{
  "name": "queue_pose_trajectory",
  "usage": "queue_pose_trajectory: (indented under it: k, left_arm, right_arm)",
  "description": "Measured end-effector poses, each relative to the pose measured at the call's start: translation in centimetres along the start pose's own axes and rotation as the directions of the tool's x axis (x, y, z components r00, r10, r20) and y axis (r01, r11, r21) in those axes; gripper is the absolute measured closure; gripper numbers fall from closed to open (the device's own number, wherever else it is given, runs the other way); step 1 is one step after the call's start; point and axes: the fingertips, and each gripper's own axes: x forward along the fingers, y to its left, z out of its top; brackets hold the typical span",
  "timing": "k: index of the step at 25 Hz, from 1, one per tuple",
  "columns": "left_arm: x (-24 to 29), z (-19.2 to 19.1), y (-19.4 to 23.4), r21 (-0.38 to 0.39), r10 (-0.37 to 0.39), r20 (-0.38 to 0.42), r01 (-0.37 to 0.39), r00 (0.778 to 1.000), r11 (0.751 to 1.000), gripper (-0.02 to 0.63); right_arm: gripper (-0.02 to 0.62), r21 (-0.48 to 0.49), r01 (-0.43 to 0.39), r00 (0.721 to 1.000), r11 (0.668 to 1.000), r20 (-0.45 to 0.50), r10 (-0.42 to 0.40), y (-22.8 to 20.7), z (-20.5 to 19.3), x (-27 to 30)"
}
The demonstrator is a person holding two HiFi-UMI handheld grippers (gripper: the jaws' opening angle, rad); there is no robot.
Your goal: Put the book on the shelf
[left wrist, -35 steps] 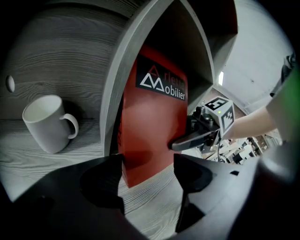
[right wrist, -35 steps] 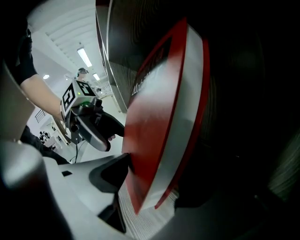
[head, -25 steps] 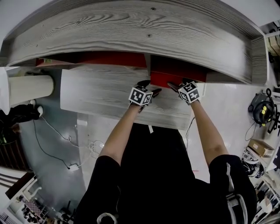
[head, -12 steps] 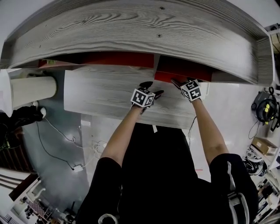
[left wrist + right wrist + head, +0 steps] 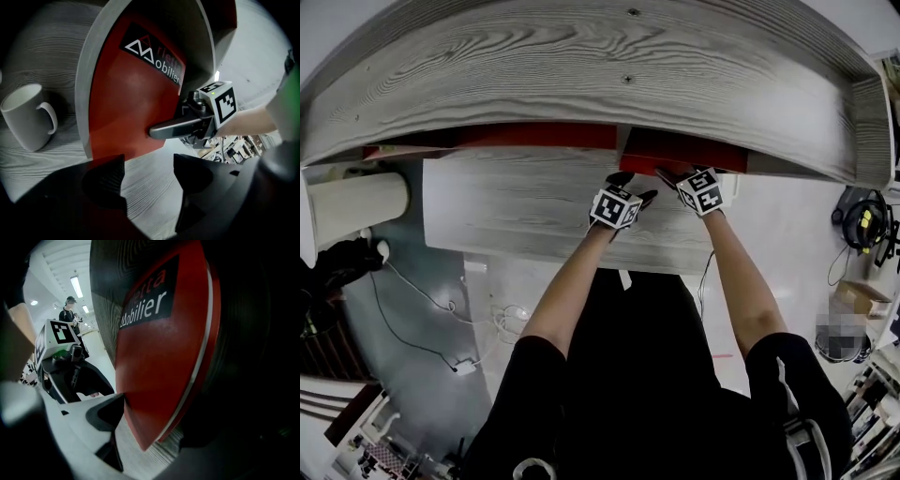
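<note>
The red book (image 5: 675,150) stands on edge in the grey wooden shelf (image 5: 516,202), under the upper board (image 5: 581,66). Its cover (image 5: 136,93) fills the compartment in the left gripper view. My right gripper (image 5: 680,172) straddles the near lower corner of the book (image 5: 164,357); the jaws are opening, and a strip of shelf board shows between the left jaw and the book's lower corner. My left gripper (image 5: 634,186) hovers just left of it over the shelf board, open, with only wood grain between its fingers (image 5: 105,180).
A white mug (image 5: 26,122) sits in the compartment left of the book, past a grey divider (image 5: 86,103). A red strip (image 5: 534,136) runs along under the upper board. A cream cylinder (image 5: 352,202) and cables (image 5: 422,300) lie on the floor to the left.
The left gripper has shifted right, closer to the right one. The right gripper has edged forward towards the book under the upper board.
</note>
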Motion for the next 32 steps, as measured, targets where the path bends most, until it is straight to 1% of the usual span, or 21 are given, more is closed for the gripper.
queue_pose_trajectory:
  k: [3,7,10,12,16,20,26,29,32]
  left_arm:
    - [1.0,0.4,0.0,-0.003,0.009,-0.005,-0.009,1.0,1.0,0.285]
    - [1.6,0.9,0.5,-0.013,0.041,0.008,-0.041,0.999,0.999,0.297]
    - [1.7,1.1,1.1,-0.017,0.08,0.013,-0.079,0.997,0.997,0.374]
    - [2.0,0.9,1.1,-0.02,0.087,0.01,-0.087,0.996,0.996,0.424]
    - [2.8,0.7,0.6,-0.023,0.082,0.01,-0.082,0.997,0.996,0.453]
    - [3.8,0.6,0.1,-0.033,0.043,0.0,-0.043,0.999,0.999,0.502]
    - [4.8,1.1,0.6,-0.1,0.05,-0.001,-0.05,0.999,0.994,0.517]
    - [5.1,1.2,0.8,-0.146,0.044,-0.003,-0.044,0.999,0.988,0.518]
    - [5.4,1.3,1.2,-0.172,0.051,0.005,-0.049,0.999,0.984,0.518]
  right_arm:
    - [0.235,0.008,-0.002,1.0,1.0,0.006,0.002,-0.1,0.1,-0.2]
    - [0.247,0.067,0.015,1.0,0.998,0.026,-0.017,-0.3,0.0,-0.6]
    - [0.25,0.093,0.026,0.999,0.995,0.034,-0.029,-0.6,-0.2,-0.8]
    - [0.25,0.099,0.029,0.999,0.995,0.039,-0.033,-0.7,-0.3,-0.8]
    - [0.249,0.081,0.021,0.999,0.996,0.04,-0.025,-0.9,-0.1,-0.4]
    - [0.244,0.07,0.016,0.999,0.997,0.028,-0.018,-1.0,0.3,-0.1]
    - [0.236,0.082,0.004,1.0,0.997,0.009,-0.005,-1.0,-0.2,0.6]
    - [0.235,0.072,0.033,0.999,0.997,0.003,-0.033,-1.2,0.5,0.0]
    - [0.235,0.093,0.049,0.999,0.994,0.009,-0.05,-1.2,0.4,-0.4]
